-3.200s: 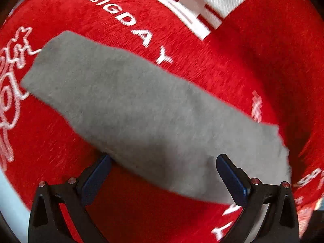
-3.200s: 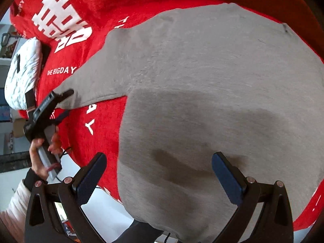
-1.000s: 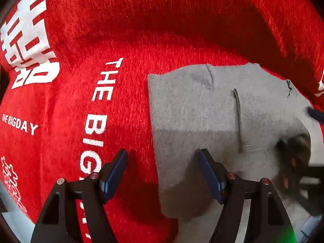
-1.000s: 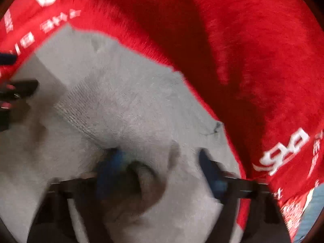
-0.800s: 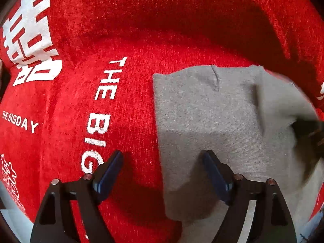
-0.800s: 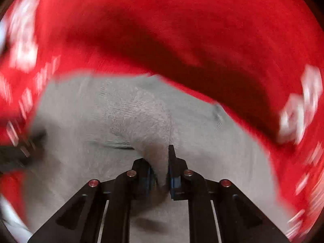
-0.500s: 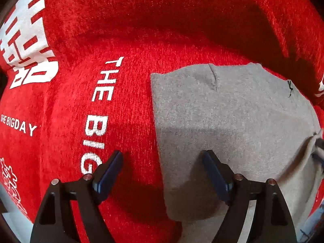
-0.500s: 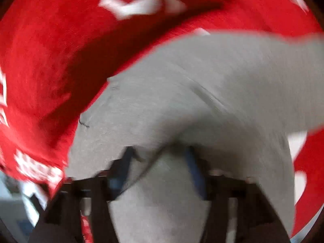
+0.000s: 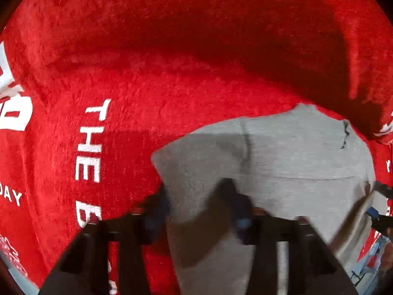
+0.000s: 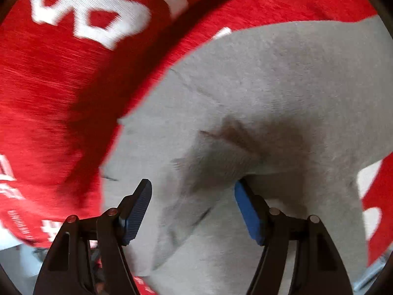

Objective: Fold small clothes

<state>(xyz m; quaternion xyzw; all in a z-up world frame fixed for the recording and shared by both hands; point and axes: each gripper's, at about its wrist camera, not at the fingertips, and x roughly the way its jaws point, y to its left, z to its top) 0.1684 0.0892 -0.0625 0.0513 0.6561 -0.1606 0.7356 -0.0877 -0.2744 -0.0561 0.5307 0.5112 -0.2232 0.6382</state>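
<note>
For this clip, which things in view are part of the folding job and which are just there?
Part of the job:
- grey garment
- left tool, open astride the garment's edge
- right tool, open over a raised fold

Just there:
- red blanket with white lettering, under the garment

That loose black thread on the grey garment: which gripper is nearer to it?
Probably right. The right gripper has the thread just beside its left finger; the left gripper is across the grey garment from it.

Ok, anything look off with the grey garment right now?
Yes: the grey garment isn't flat. A bunched hump of fabric stands up between the open right gripper fingers on the red blanket.
</note>
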